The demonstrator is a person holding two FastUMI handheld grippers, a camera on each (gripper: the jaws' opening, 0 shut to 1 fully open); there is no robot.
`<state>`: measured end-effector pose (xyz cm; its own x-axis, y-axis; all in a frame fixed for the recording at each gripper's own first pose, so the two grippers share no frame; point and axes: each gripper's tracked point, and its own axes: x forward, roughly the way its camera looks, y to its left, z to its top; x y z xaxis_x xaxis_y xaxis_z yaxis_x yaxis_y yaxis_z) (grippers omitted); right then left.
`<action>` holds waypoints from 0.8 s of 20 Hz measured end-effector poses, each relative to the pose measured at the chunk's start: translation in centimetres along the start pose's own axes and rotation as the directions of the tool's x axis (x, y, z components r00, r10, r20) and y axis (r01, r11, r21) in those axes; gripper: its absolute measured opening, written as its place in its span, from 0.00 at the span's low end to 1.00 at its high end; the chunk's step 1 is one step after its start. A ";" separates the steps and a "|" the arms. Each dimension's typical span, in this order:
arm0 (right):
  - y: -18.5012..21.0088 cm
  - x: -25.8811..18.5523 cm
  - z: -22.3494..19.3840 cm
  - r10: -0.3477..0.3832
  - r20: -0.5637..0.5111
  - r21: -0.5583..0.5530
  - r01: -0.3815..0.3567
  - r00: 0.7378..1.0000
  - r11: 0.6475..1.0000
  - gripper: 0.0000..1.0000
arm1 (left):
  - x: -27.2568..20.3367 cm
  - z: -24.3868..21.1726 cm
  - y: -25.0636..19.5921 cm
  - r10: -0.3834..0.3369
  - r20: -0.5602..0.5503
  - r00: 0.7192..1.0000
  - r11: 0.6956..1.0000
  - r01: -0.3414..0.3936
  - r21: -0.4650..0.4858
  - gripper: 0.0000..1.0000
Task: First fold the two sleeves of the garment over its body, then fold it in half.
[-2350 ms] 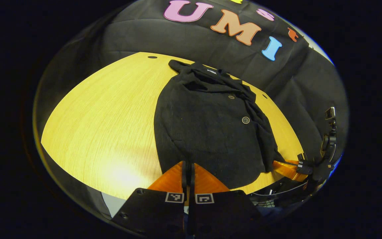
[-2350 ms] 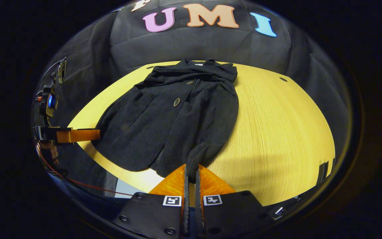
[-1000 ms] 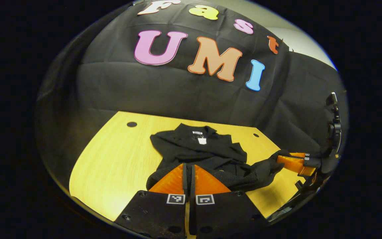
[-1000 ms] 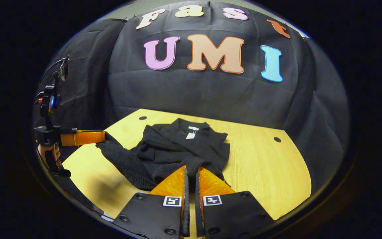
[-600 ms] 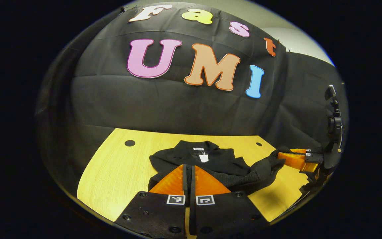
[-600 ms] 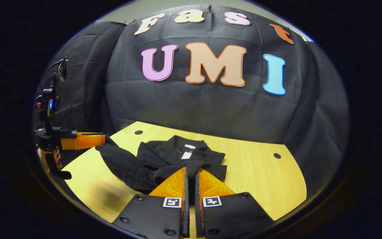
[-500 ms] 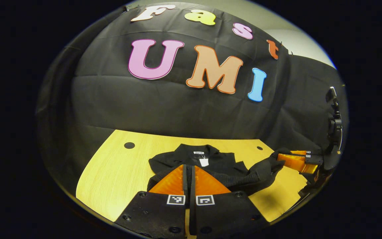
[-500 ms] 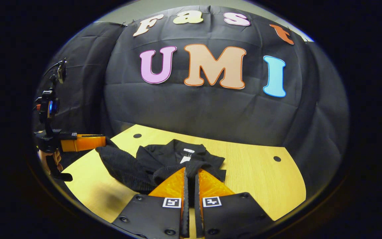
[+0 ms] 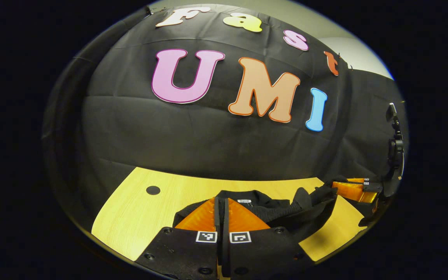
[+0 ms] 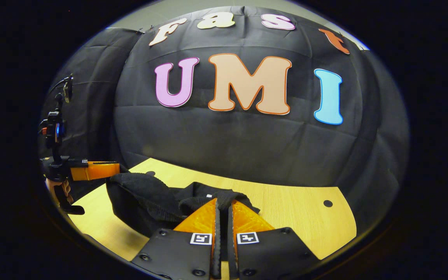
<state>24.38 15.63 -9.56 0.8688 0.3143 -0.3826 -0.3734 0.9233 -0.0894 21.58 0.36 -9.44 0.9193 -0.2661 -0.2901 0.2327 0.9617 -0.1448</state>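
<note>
Desk [image 9: 138, 217]: wooden, against the booth's black cloth wall.
Black coat [image 10: 146, 194]: lies toward the far edge, its hem lifted.
Left gripper [image 9: 221, 200]: pinching the hem.
Right gripper [image 10: 222, 203]: pinching the hem likewise.
Key relation: collar lies just beyond both grippers, equally near.

The left gripper [image 9: 221, 202] has its two fingers pressed close together, pinching the black garment [image 9: 286, 212]. The right gripper [image 10: 223, 204] is closed the same way, with cloth caught between its fingers. In the right gripper view, a hand [image 10: 61, 191] holds the left gripper's handle off to the side, fingers pointing level.
</note>
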 end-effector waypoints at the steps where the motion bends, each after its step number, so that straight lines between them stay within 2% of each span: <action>1: -0.3 1.1 0.5 -0.001 0.002 0.006 0.001 1.000 1.000 0.09 | 1.0 0.5 0.1 0.003 0.005 1.000 1.000 -0.003 0.000 0.00; 8: -2.1 8.6 1.3 -0.012 -0.012 0.050 0.012 1.000 0.999 0.09 | 7.5 0.8 1.0 0.032 -0.022 0.999 0.998 -0.030 0.048 0.00; 16: -2.5 13.1 -1.8 -0.011 -0.069 0.052 0.015 0.998 0.999 0.09 | 11.3 -3.8 2.9 0.114 -0.109 0.988 0.993 -0.108 0.054 0.00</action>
<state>36.08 17.04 -16.02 0.8482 0.2881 -0.4444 -0.3432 0.9381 -0.0468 31.42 -0.11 -16.74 0.8995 -0.1607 -0.4062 0.1486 0.9870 -0.0613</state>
